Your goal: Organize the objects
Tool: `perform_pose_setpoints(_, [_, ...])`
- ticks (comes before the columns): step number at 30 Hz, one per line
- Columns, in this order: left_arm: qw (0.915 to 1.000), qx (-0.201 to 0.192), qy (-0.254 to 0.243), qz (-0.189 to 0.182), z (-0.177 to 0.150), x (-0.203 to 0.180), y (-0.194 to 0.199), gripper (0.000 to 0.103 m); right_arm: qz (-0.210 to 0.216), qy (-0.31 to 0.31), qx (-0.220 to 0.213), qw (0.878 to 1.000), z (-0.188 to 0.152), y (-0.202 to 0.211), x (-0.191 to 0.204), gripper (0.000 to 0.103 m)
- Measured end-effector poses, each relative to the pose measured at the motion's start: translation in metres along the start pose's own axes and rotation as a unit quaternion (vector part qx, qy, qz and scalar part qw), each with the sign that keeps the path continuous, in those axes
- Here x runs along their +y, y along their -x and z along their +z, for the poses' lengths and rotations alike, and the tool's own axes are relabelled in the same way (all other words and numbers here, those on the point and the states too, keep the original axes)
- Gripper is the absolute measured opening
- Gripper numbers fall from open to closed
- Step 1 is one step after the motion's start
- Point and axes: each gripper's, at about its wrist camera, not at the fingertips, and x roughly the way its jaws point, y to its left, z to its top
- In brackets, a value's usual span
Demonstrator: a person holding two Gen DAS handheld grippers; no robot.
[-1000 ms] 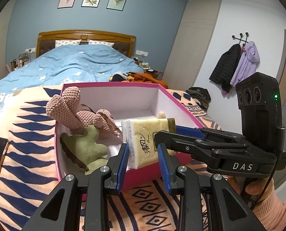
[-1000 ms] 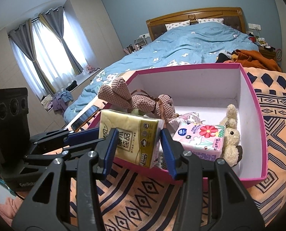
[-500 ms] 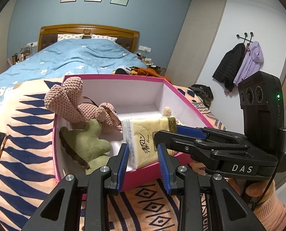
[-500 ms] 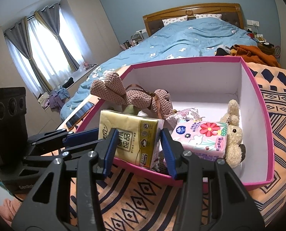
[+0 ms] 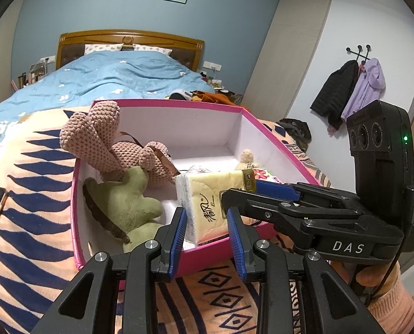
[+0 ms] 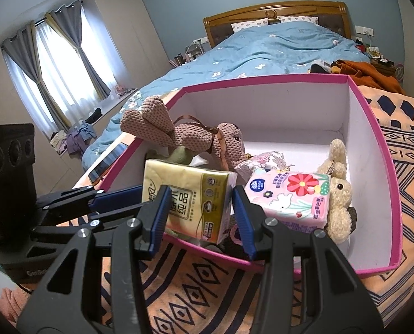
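The right gripper (image 6: 200, 211) was clenched on a yellow tissue pack (image 6: 189, 196), its two blue pads pressed against the pack's left and right sides. It held the pack upright just over the near rim of the pink box (image 6: 374, 128), so the pack's far end reached over the inside of the box while its near end lay between the fingers. In the left wrist view the same tissue pack (image 5: 215, 206) appeared beyond the left gripper (image 5: 205, 231), with the right gripper's fingers (image 5: 276, 190) coming in from the right and gripping it.

The left gripper was closed to its narrowest with nothing between its pads; it hung in front of the near wall of the box (image 5: 207, 256), close to the held pack but not touching it.

Inside the box, a pink knitted bunny (image 6: 190, 133) leaned against the left wall, its ears poking above the rim. A green plush toy (image 5: 126, 197) lay below it in the near left corner. To the right of the held pack, a pink flowered tissue pack (image 6: 290, 196) rested on the box floor, and a cream plush animal (image 6: 339, 192) sat just beside that, against the right wall. A small wrapped white bundle (image 6: 265, 161) lay behind the flowered pack.

The box stood on an orange patterned blanket (image 6: 196, 286) at the near end of a bed with a blue duvet (image 6: 276, 47).
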Motion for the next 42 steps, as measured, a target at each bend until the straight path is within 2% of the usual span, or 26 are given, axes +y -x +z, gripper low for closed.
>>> perform_pose_setpoints(10, [0.9999,-0.002,-0.009,0.007,0.0,-0.003,-0.004,0.03,-0.031,0.01,-0.001,0.999,-0.002,-0.008,0.0,0.049])
perform_pose_setpoints(12, [0.9999,-0.004,-0.009,0.008,0.0,-0.003,-0.004,0.033,-0.035,0.009,-0.003,0.999,-0.003,-0.006,-0.001,0.05])
perform_pose_setpoints(14, [0.9999,-0.007,-0.007,0.009,-0.001,-0.002,-0.003,0.041,-0.036,0.01,-0.008,0.999,-0.004,-0.001,-0.001,0.051])
perform_pose_setpoints(16, [0.9997,-0.015,-0.006,0.016,-0.003,-0.002,0.002,0.059,-0.039,0.012,-0.013,0.999,-0.006,0.004,-0.001,0.054])
perform_pose_setpoints(17, [0.9996,-0.02,-0.006,0.018,-0.004,-0.003,0.005,0.063,-0.041,0.014,-0.017,0.999,-0.007,0.007,-0.001,0.055])
perform_pose_setpoints(19, [0.9991,-0.033,-0.008,0.024,-0.008,-0.004,0.014,0.084,-0.044,0.019,-0.029,0.998,-0.011,0.016,0.001,0.066])
perform_pose_setpoints(20, [0.9987,-0.04,-0.008,0.029,-0.01,-0.004,0.019,0.088,-0.046,0.02,-0.035,0.998,-0.014,0.022,0.002,0.069])
perform_pose_setpoints(22, [0.9976,-0.055,-0.013,0.04,-0.017,-0.007,0.031,0.092,-0.047,0.024,-0.047,0.997,-0.021,0.033,0.003,0.083])
perform_pose_setpoints(23, [0.9973,-0.058,-0.015,0.043,-0.02,-0.008,0.035,0.094,-0.05,0.029,-0.054,0.997,-0.025,0.039,0.004,0.084])
perform_pose_setpoints(24, [0.9968,-0.062,-0.014,0.049,-0.025,-0.01,0.039,0.102,-0.053,0.036,-0.058,0.996,-0.03,0.044,0.006,0.085])
perform_pose_setpoints(26, [0.9957,-0.067,-0.009,0.064,-0.034,-0.012,0.045,0.103,-0.065,0.053,-0.066,0.994,-0.04,0.052,0.012,0.086])
perform_pose_setpoints(28, [0.9956,-0.056,-0.011,0.075,-0.044,-0.016,0.047,0.103,-0.077,0.067,-0.067,0.993,-0.054,0.059,0.019,0.097])
perform_pose_setpoints(30, [0.9947,-0.054,-0.01,0.088,-0.052,-0.018,0.049,0.103,-0.085,0.075,-0.066,0.991,-0.066,0.063,0.022,0.097])
perform_pose_setpoints(36, [0.9951,-0.04,0.003,0.09,-0.072,-0.022,0.052,0.103,-0.084,0.063,-0.044,0.994,-0.099,0.065,0.022,0.097])
perform_pose_setpoints(39, [0.996,-0.032,0.011,0.083,-0.079,-0.024,0.049,0.103,-0.083,0.056,-0.04,0.994,-0.109,0.067,0.02,0.097])
perform_pose_setpoints(42, [0.995,-0.029,-0.001,0.096,-0.085,-0.032,0.047,0.103,-0.089,0.055,-0.039,0.994,-0.116,0.069,0.02,0.097])
